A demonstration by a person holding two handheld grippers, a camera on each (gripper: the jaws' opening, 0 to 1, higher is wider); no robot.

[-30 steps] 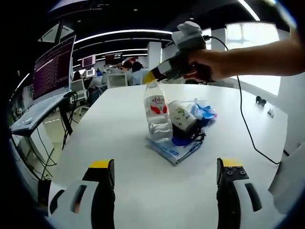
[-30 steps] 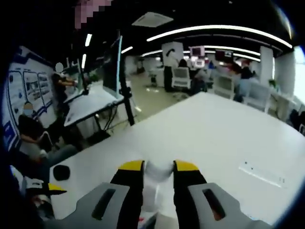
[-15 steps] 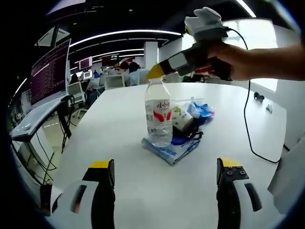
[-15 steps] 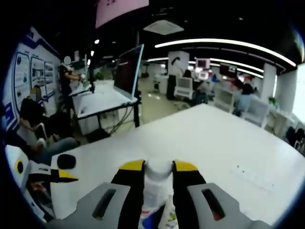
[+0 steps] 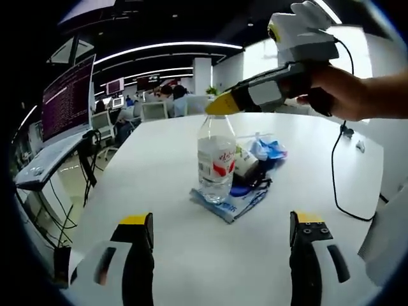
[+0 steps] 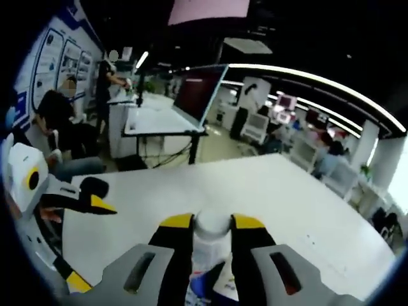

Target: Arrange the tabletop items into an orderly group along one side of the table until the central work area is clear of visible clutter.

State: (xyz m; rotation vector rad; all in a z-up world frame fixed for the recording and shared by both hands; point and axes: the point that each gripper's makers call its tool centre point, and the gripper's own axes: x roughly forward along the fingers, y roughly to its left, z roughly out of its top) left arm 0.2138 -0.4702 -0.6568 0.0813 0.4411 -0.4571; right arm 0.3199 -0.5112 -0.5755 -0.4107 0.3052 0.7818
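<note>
A clear water bottle (image 5: 215, 156) with a red and white label stands on the white table (image 5: 159, 166), its base on a flat blue packet (image 5: 228, 203). My right gripper (image 5: 221, 104) reaches in from the upper right and is shut on the bottle's white cap (image 6: 212, 224), its yellow-tipped jaws on either side. Behind the bottle lie a leaf-printed cup (image 5: 244, 160) and a blue wrapper (image 5: 268, 149). My left gripper (image 5: 222, 220) is open and holds nothing, short of the pile. The right gripper view shows it at the left (image 6: 86, 242).
A side desk with a lit monitor (image 5: 67, 92) stands left of the table. The right gripper's black cable (image 5: 335, 185) trails over the table's right part, near a small dark object (image 5: 347, 134). Office desks and seated people fill the background.
The right gripper has swung up and to the right while staying shut on the cap. The bottle went from tilted to upright and its label turned rightward. The left gripper has not moved.
</note>
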